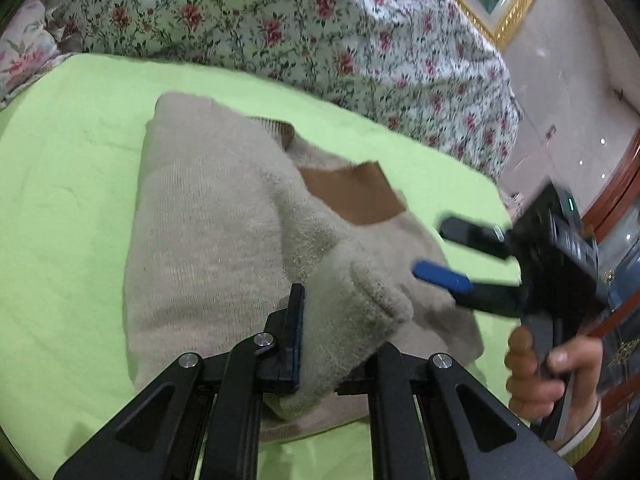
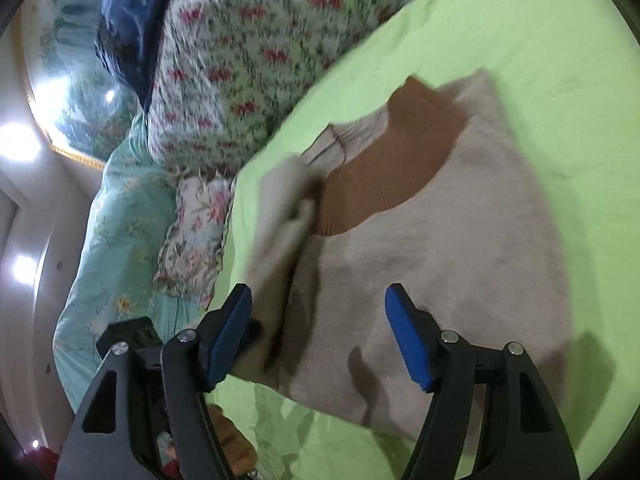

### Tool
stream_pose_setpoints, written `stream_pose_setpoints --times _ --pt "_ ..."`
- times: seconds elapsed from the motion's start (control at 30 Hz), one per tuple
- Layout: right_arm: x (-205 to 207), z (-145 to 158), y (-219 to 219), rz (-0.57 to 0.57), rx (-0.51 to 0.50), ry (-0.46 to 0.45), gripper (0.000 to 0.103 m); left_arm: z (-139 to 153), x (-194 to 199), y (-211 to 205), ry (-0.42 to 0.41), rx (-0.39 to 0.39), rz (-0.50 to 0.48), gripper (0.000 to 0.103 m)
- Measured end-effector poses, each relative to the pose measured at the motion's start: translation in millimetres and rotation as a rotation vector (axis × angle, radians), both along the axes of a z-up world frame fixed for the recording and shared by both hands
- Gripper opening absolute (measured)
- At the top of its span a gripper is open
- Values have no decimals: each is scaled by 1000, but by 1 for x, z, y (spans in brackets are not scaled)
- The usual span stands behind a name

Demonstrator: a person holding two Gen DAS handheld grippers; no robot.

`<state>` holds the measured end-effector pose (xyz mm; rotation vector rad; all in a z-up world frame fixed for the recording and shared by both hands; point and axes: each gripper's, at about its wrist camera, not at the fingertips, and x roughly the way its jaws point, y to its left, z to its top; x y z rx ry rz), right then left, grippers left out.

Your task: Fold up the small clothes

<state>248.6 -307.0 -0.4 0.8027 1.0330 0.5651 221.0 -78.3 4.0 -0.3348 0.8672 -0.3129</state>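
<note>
A small beige knit sweater with a brown collar lies partly folded on the green sheet. My left gripper is shut on a thick beige fold of the sweater and holds it over the body. My right gripper is open and empty, hovering just right of that fold. In the right wrist view the right gripper is open above the sweater. The brown collar lies ahead. A lifted beige fold hangs at the left.
A floral quilt is bunched along the far side of the bed. A dark blue cloth lies on it. A turquoise floral cover hangs at the bed's side. A gold-framed picture and a wooden cabinet stand beyond.
</note>
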Motion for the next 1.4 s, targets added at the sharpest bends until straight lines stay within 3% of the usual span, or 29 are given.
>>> stream_pose_setpoints --times 0.23,0.3,0.33,0.37,0.43,0.6,0.73,0.9,1.17,1.33,1.4 --pt "53 -17 80 181 -2 20 70 3 -4 -1 -12 14 -10 9" --pt "70 -20 103 209 -29 12 61 5 -4 -3 -20 33 -9 9" --pt "77 -20 111 212 -57 4 48 6 -7 -2 -26 39 -9 9" --pt "84 -20 118 213 -93 -8 29 7 -8 -2 -31 45 -9 9" --pt "88 -13 118 201 -119 -29 19 11 -6 -6 -35 44 -17 9" --pt "61 38 90 178 -166 -197 17 32 -5 -31 -80 0 -98 9" --pt "48 54 41 120 -266 -244 17 28 5 -76 -58 -34 -197 9" --pt "46 22 -20 27 -280 -146 17 -1 18 -117 20 -47 -256 9" --pt "48 5 -39 23 -403 -131 17 -26 33 -144 83 -33 -297 9" --pt "44 -18 -51 -19 -424 -68 26 -32 29 -144 120 -20 -331 18" --pt "37 -14 -59 -59 -416 -64 33 -26 22 -136 144 -36 -357 32"
